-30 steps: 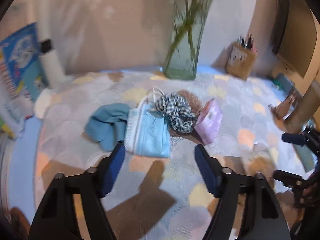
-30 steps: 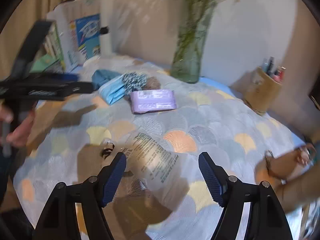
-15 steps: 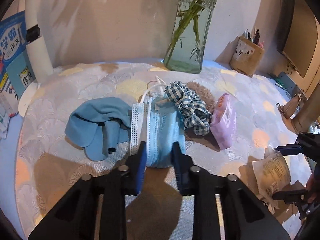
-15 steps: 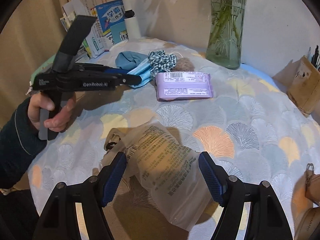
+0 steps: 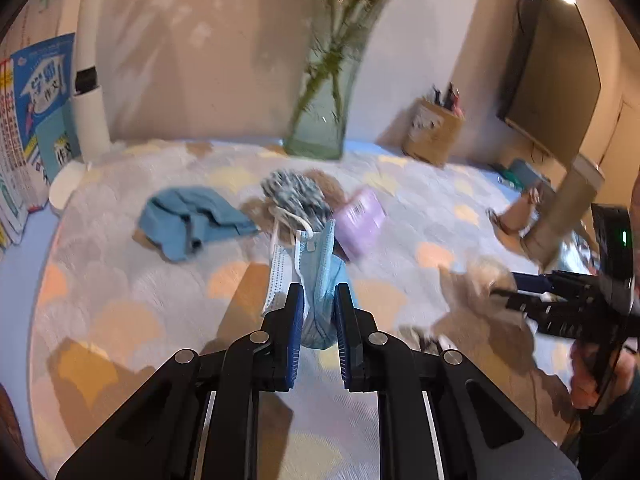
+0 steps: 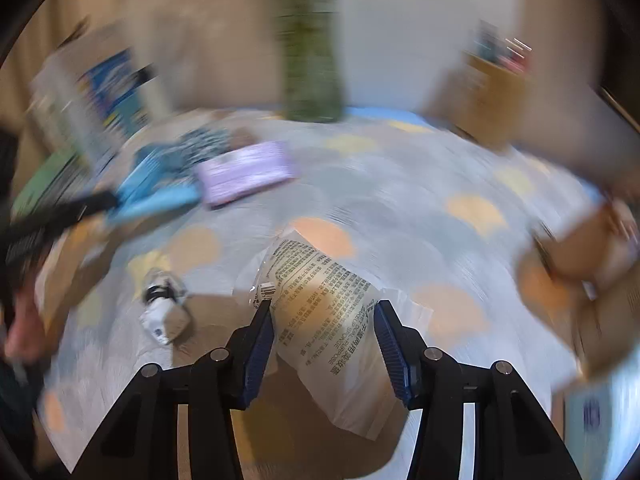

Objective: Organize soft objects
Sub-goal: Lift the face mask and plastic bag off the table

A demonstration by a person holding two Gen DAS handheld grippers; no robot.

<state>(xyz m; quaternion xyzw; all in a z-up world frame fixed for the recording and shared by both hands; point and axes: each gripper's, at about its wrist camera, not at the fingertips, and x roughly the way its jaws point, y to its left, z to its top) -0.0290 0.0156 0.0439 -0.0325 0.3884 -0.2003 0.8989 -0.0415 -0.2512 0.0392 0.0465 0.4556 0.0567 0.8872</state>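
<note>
Left wrist view: shows the round table (image 5: 132,304) under a fan-patterned cloth, with most of the soft items grouped in one cluster near its middle.
Table surface: no sorted pile or container holding soft items is visible; judged from this, organizing is at an early stage.
Printed plastic bag (image 6: 332,320): lies on the cloth near the table's front, between the pads of the right gripper (image 6: 324,328). The jaws have just been closing and stand at a medium gap. The pads sit at the bag's sides, but blur prevents confirming a grip.
Blue cloth (image 5: 192,216): crumpled on the table, left of the cluster, not held. Remaining.
Purple packet (image 5: 360,216): at the right of the cluster, touching or just beside the scrunchie. Remaining.
Checked scrunchie (image 5: 292,192): rests at the middle of the cluster, in front of the glass vase (image 5: 320,120). Remaining.
Face mask (image 5: 316,276): pinched by the left gripper (image 5: 316,316), whose jaws are nearly together on the bunched fabric. Its ear loops trail towards the scrunchie. It appears lifted clear of the cloth, but this cannot be confirmed.
Small white item (image 6: 164,312): lies left of the bag, too blurred to identify.
Step in hand: one item is picked and a second is being taken; placement of both is outstanding.
</note>
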